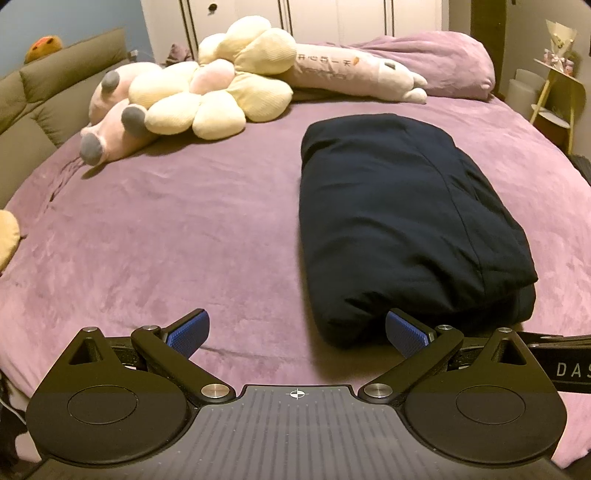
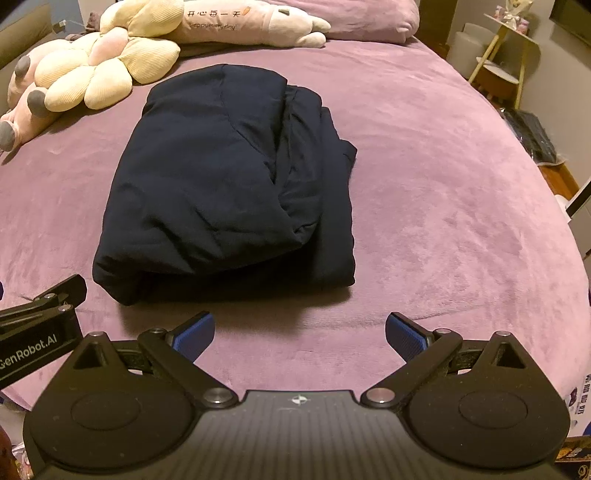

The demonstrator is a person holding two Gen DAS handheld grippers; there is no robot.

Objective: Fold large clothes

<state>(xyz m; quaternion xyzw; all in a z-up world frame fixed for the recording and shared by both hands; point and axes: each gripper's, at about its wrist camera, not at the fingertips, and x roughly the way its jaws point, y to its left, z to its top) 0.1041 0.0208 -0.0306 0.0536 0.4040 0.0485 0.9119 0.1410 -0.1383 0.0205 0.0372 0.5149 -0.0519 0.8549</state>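
We see the dark navy garment [image 2: 229,184] folded into a thick bundle on the purple bed [image 2: 443,221], near the plush toys [image 2: 92,70]. Our left gripper [image 1: 297,334] and right gripper [image 2: 299,334] hover at its near edge, jaws spread, holding nothing.

Purple bedspread [image 1: 166,221]; cream flower cushion [image 1: 207,92] atop pink plush [image 1: 110,122]; long pink plush [image 2: 240,22] at head; shelf [image 2: 506,59] right of bed.
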